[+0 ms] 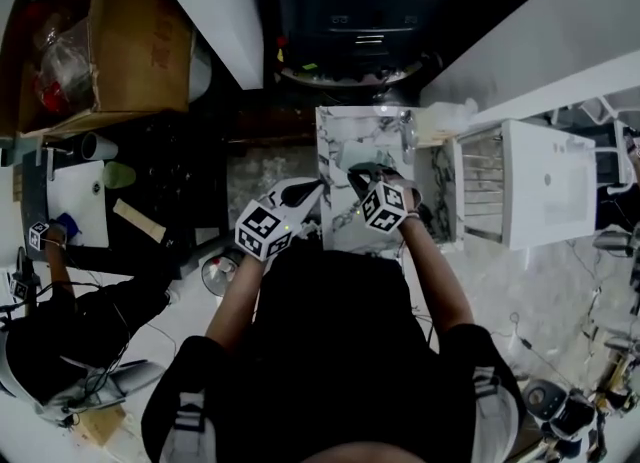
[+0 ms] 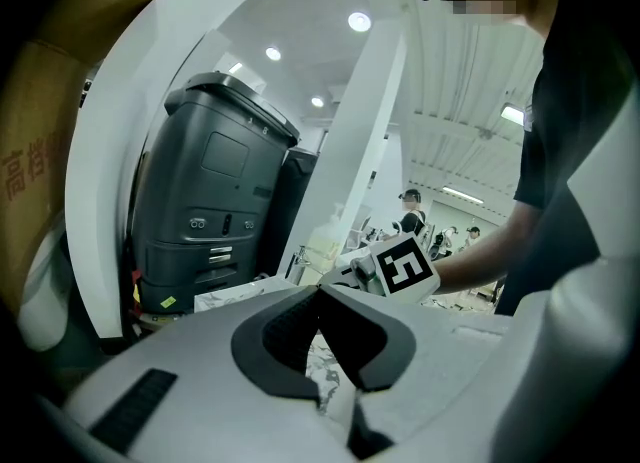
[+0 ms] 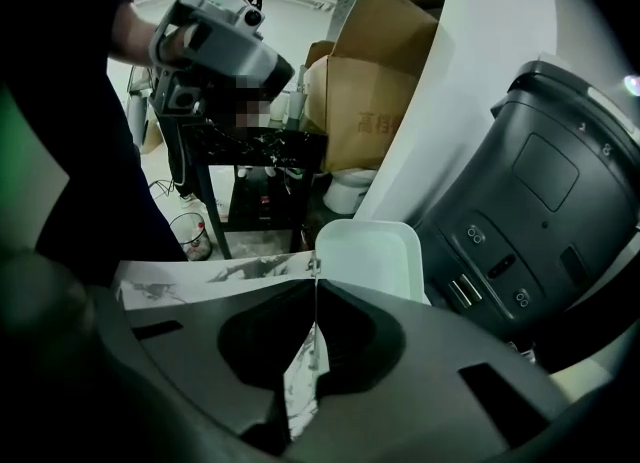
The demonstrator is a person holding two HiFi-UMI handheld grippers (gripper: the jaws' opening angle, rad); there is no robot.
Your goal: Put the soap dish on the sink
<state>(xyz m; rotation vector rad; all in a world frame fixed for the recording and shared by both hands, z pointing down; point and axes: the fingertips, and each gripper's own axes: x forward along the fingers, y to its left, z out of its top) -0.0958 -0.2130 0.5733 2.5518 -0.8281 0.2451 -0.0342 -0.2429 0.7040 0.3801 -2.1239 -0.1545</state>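
- Closest in, the right gripper (image 3: 312,281) has its jaws drawn together. The near left rim of the soap dish (image 3: 372,256) sits exactly at their tips. This reads as a pinch on that thin rim, with the white dish hanging just beyond the tips and its hollow turned back toward the gripper.
- Below that gripper and to its left runs the marble-patterned sink top (image 3: 200,281). The dish's far edge shows past the edge of the marble, so the dish looks lifted rather than set down. Whether its underside touches the marble cannot be seen.
- Off to the side, the left gripper (image 2: 320,293) is clenched on nothing: its tips meet, and only marble shows beneath them. A pale pump bottle (image 2: 323,243) stands well beyond its tips.
- From the head view, both grippers hang over the near part of the sink top, the left one at its near corner and the right one further in.
- Judged from this, the step in hand is the placing: the dish is over the sink but not yet resting on it.
- The next move calls for lowering the right gripper until the dish's base lies flat on bare marble, short of the bottle. The jaws can then release, and the gripper can draw back off the rim.
- Held by one rim only, the dish may tilt or rock as it lands, so it should be levelled first.
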